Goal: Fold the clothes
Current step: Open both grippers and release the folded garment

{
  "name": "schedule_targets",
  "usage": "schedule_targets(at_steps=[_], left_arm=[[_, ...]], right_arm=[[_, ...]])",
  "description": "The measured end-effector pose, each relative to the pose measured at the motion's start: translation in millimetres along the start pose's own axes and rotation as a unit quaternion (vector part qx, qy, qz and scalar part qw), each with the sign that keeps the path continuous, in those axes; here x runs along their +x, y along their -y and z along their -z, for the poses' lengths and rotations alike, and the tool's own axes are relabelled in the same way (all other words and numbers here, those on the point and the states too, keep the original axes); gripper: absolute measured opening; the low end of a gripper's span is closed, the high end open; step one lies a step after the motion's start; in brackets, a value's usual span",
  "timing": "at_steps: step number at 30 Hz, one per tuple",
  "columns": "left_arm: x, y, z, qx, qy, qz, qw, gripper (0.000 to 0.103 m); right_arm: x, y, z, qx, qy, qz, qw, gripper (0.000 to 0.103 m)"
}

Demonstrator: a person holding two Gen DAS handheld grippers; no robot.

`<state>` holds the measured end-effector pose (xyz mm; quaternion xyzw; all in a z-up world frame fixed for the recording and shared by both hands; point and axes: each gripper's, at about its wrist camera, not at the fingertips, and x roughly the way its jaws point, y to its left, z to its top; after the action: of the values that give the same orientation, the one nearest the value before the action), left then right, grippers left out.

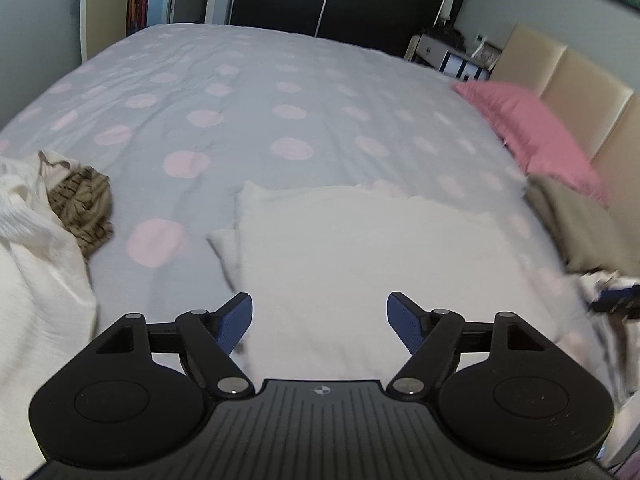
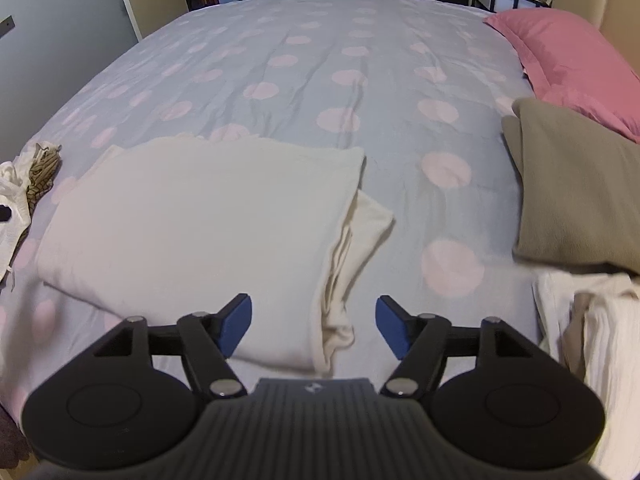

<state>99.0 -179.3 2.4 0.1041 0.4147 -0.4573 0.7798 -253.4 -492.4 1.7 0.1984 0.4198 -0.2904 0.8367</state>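
Note:
A cream garment (image 1: 360, 256) lies folded flat on the bed, with a sleeve edge sticking out at its left side in the left wrist view. In the right wrist view the same garment (image 2: 200, 216) shows layered edges and a flap at its right side. My left gripper (image 1: 320, 320) is open and empty, hovering over the garment's near part. My right gripper (image 2: 314, 326) is open and empty, above the garment's near right corner.
The bed cover (image 2: 320, 80) is grey with pink dots. A heap of white and striped brown clothes (image 1: 52, 216) lies at the left. A folded olive-brown garment (image 2: 576, 188), white clothes (image 2: 592, 328) and a pink pillow (image 2: 560, 52) lie at the right.

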Motion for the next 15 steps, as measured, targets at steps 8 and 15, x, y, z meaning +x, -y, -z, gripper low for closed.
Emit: schedule_targets(at_steps=[8, 15], left_arm=[[3.2, -7.7, 25.7, -0.007, -0.008, -0.029, 0.9995, 0.072], [9.7, -20.3, 43.9, -0.005, -0.016, -0.049, 0.9986, 0.065]], right_arm=[[-5.3, 6.7, 35.2, 0.052, 0.002, 0.006, 0.999, 0.074], [9.4, 12.8, 52.2, 0.059, -0.002, -0.004, 0.998, 0.072]])
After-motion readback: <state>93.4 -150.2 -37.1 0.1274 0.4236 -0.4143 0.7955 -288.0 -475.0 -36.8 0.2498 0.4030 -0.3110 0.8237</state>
